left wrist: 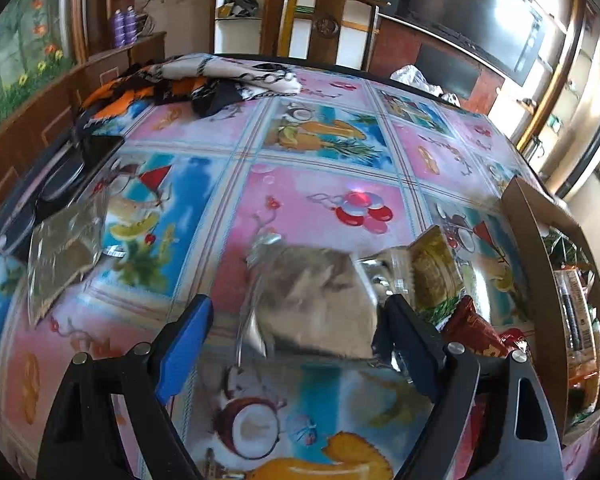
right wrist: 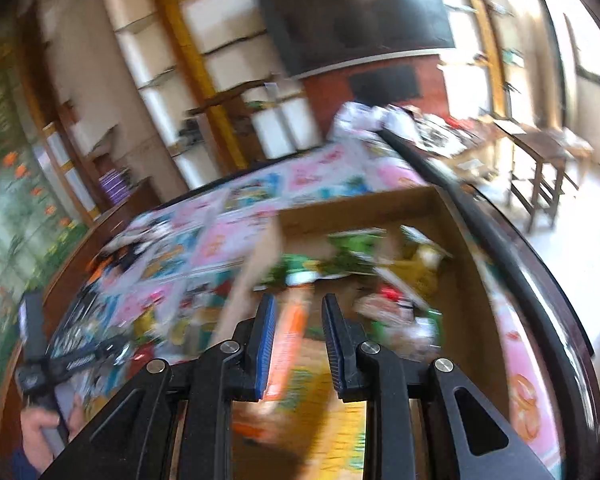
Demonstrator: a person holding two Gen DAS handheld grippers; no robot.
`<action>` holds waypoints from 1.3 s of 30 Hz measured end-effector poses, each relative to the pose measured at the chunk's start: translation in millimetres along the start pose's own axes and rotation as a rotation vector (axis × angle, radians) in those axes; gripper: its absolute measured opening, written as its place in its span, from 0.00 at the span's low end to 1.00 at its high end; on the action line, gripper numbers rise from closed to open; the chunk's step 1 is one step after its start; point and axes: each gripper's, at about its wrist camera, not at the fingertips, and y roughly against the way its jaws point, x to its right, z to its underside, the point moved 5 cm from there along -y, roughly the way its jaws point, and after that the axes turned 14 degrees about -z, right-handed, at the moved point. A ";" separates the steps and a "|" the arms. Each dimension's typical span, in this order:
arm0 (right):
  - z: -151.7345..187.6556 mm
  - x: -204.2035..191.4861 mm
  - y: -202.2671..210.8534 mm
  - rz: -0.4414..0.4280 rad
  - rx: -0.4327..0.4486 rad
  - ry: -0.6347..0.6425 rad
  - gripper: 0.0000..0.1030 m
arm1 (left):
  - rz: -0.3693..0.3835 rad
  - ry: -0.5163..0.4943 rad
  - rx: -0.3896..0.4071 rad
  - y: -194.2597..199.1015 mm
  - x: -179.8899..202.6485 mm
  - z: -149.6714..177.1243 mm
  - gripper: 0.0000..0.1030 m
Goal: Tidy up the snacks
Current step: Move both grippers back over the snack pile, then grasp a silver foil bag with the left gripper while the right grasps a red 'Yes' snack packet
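Note:
In the left wrist view my left gripper (left wrist: pixel 296 320) is open, its blue-padded fingers (left wrist: pixel 186 344) on either side of a silver foil snack packet (left wrist: pixel 312 300) that lies on the colourful tablecloth (left wrist: pixel 320 184). A yellow-green packet (left wrist: pixel 436 268) and a red packet (left wrist: pixel 476 328) lie to its right, beside a cardboard box (left wrist: pixel 540 248). In the blurred right wrist view my right gripper (right wrist: pixel 298 344) is open above the cardboard box (right wrist: pixel 380 204), which holds several green, yellow and red snack packets (right wrist: pixel 352 260). An orange packet (right wrist: pixel 292 336) shows between the fingers; I cannot tell whether they touch it.
A clear plastic packet (left wrist: pixel 64 252) and dark flat objects (left wrist: pixel 56 176) lie at the table's left. Patterned cloth (left wrist: pixel 204 80) is heaped at the far edge, with a wooden chair (left wrist: pixel 324 20) behind. The table's dark rim (right wrist: pixel 520 272) runs right of the box. My other hand (right wrist: pixel 40 428) shows lower left.

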 end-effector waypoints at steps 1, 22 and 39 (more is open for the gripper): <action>2.5 -11.3 -4.5 -0.026 -0.019 0.042 0.25 | -0.005 0.001 0.003 1.8 -2.8 2.4 0.83; 66.2 -137.2 -115.8 -0.060 -0.370 0.305 0.50 | 0.066 -0.209 0.086 35.7 -14.2 15.9 0.86; 74.8 -134.4 -119.9 -0.053 -0.399 0.330 0.35 | -0.013 -0.188 0.035 33.2 -3.8 54.2 0.84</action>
